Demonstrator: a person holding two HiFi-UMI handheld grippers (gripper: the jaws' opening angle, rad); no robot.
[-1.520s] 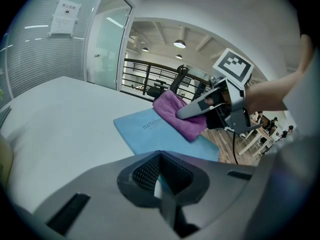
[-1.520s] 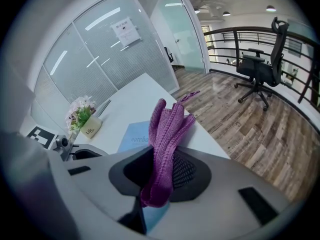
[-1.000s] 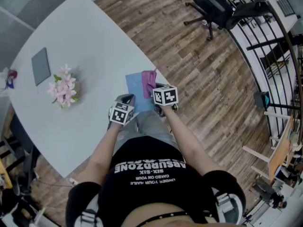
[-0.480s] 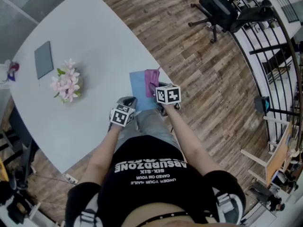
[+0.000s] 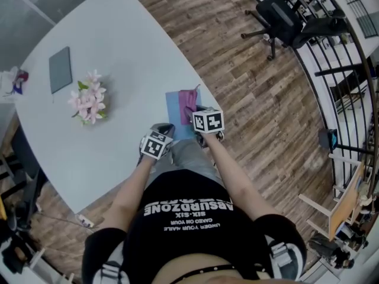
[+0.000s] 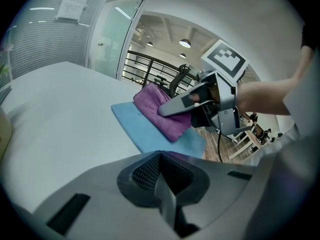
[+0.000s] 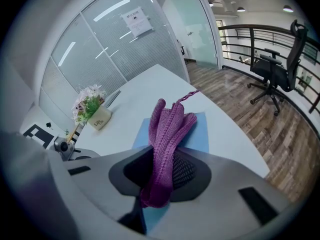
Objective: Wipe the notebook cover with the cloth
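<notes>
A light blue notebook [image 5: 176, 112] lies flat at the near edge of the white table [image 5: 118, 46]. A purple knitted cloth [image 5: 190, 99] lies on its right part. My right gripper [image 5: 196, 115] is shut on the cloth [image 7: 169, 129], which runs from between the jaws out over the notebook [image 7: 199, 133]. My left gripper [image 5: 162, 129] is just left of the notebook at the table's edge, shut with nothing in it. In the left gripper view, the right gripper [image 6: 175, 105] presses on the cloth [image 6: 157, 104] on top of the notebook [image 6: 145, 134].
A pot of pink flowers [image 5: 89, 103] and a dark grey flat slab [image 5: 60, 69] sit further left on the table. Wooden floor, a black office chair [image 5: 284, 13] and a railing [image 5: 349, 70] lie beyond the table's right edge.
The head view has shifted a little. The left gripper has drifted slightly towards the notebook. The right gripper stays shut on the cloth over the notebook.
</notes>
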